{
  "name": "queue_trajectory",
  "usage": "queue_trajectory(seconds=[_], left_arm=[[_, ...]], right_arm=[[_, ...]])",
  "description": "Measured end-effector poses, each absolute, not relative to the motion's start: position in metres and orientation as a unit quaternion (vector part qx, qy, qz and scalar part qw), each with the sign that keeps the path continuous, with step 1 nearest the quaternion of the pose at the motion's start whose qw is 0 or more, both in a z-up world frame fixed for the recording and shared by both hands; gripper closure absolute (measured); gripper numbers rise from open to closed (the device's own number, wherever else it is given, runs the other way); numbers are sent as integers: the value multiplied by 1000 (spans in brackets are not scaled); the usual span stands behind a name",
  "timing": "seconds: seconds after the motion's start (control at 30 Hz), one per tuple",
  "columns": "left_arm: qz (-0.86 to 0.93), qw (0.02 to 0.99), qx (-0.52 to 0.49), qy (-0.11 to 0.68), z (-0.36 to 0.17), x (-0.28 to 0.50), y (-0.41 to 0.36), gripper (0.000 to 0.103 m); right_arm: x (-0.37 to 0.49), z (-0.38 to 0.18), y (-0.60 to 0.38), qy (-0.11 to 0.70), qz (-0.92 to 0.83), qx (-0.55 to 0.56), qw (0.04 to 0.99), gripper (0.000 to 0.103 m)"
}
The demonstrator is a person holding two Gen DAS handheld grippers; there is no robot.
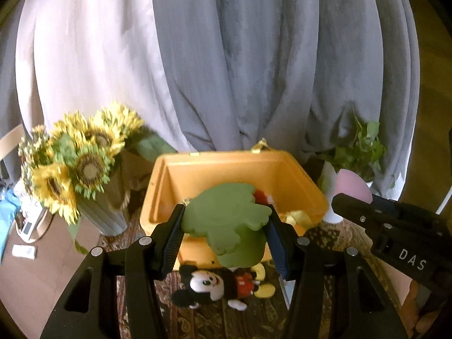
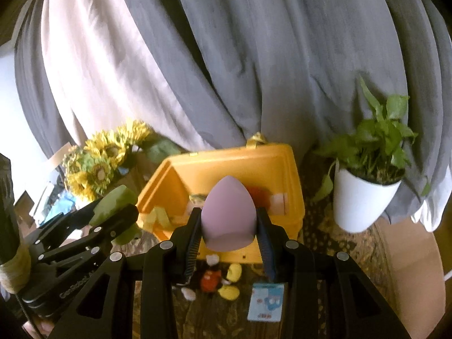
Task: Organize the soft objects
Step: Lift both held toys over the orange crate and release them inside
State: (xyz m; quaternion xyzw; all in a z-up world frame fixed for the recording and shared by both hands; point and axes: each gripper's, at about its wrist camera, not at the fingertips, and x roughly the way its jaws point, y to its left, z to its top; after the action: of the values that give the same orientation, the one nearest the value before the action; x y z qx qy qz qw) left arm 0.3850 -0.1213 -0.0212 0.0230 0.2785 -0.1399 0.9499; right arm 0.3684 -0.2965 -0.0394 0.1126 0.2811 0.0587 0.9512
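My left gripper (image 1: 224, 223) is shut on a green soft frog-shaped toy (image 1: 226, 217), held in the air just in front of an open yellow box (image 1: 175, 178). My right gripper (image 2: 228, 223) is shut on a pink egg-shaped sponge (image 2: 228, 214), also held before the yellow box (image 2: 282, 163). The box holds several soft items, among them something red (image 1: 260, 196). A Mickey Mouse plush (image 1: 214, 285) lies on the patterned cloth below the box. In the right wrist view the left gripper with the green toy (image 2: 113, 202) shows at the left.
A vase of sunflowers (image 1: 79, 166) stands left of the box. A potted green plant in a white pot (image 2: 361, 200) stands to its right. Grey and white curtains (image 1: 226, 56) hang behind. A small blue-and-white card (image 2: 265, 302) lies on the cloth.
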Motion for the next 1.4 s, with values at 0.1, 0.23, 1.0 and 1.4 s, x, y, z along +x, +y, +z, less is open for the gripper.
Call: queue_trajectory(seconds=[0.1, 0.23, 1.0, 1.4], left_arm=[[-137, 953, 26, 267, -14, 390, -121, 49], [-134, 957, 31, 255, -5, 398, -122, 49], [-115, 953, 45, 277, -13, 472, -128, 49], [-109, 939, 63, 321, -43, 518, -139, 49]], right_arm=[[375, -34, -298, 273, 58, 113, 953, 64], [385, -27, -298, 265, 58, 111, 956, 64], [469, -38, -304, 294, 47, 101, 949, 64], [513, -69, -301, 340, 48, 85, 935, 64]])
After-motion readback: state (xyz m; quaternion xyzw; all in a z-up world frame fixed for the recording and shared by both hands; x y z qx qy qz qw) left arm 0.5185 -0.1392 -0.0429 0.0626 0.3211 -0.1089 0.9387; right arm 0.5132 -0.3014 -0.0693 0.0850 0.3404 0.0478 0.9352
